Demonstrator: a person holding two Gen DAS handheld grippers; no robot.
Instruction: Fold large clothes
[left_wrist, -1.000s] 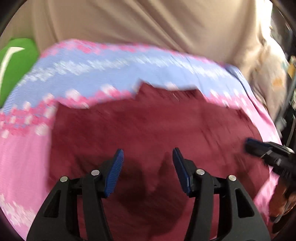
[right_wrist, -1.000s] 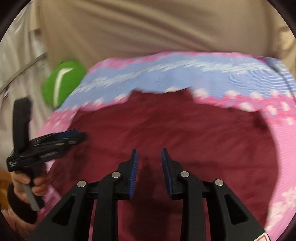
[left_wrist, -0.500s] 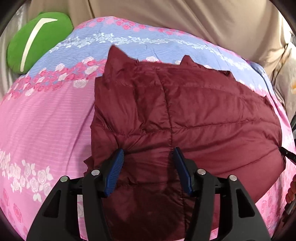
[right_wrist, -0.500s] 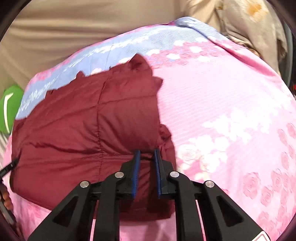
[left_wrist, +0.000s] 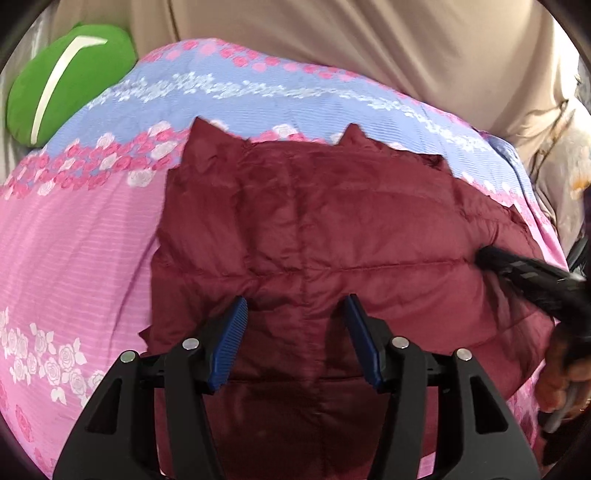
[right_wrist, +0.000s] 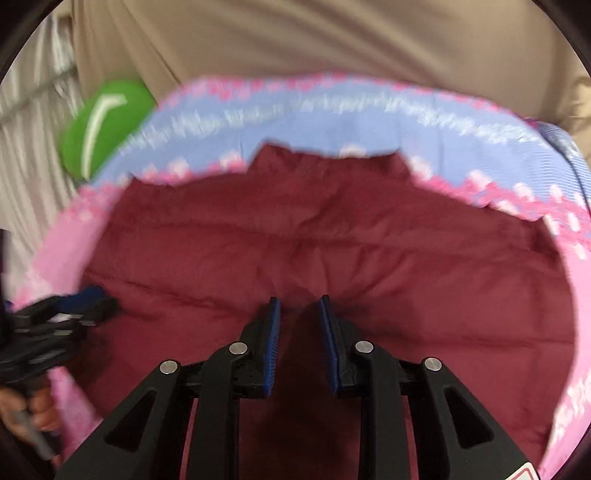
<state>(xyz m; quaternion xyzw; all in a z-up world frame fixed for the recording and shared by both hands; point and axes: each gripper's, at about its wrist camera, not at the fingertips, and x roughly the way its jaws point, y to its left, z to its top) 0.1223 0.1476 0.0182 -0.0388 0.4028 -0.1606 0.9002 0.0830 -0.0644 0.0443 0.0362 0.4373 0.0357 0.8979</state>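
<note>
A dark red quilted jacket (left_wrist: 332, 229) lies spread flat on a pink and blue floral bed sheet (left_wrist: 74, 236); it also fills the right wrist view (right_wrist: 332, 240). My left gripper (left_wrist: 297, 308) is open and empty just above the jacket's near part. My right gripper (right_wrist: 298, 304) is open with a narrower gap, empty, above the jacket's middle. The right gripper also shows at the right edge of the left wrist view (left_wrist: 524, 273). The left gripper shows at the left edge of the right wrist view (right_wrist: 70, 310).
A green cushion (left_wrist: 62, 77) lies at the bed's far left corner, also in the right wrist view (right_wrist: 99, 122). A beige curtain (left_wrist: 351, 40) hangs behind the bed. A pale floral fabric (left_wrist: 565, 166) sits at the right.
My right gripper has opened a little and swung from the jacket's right edge to over its middle. My left gripper has shifted slightly along the jacket. The jacket lies still.
</note>
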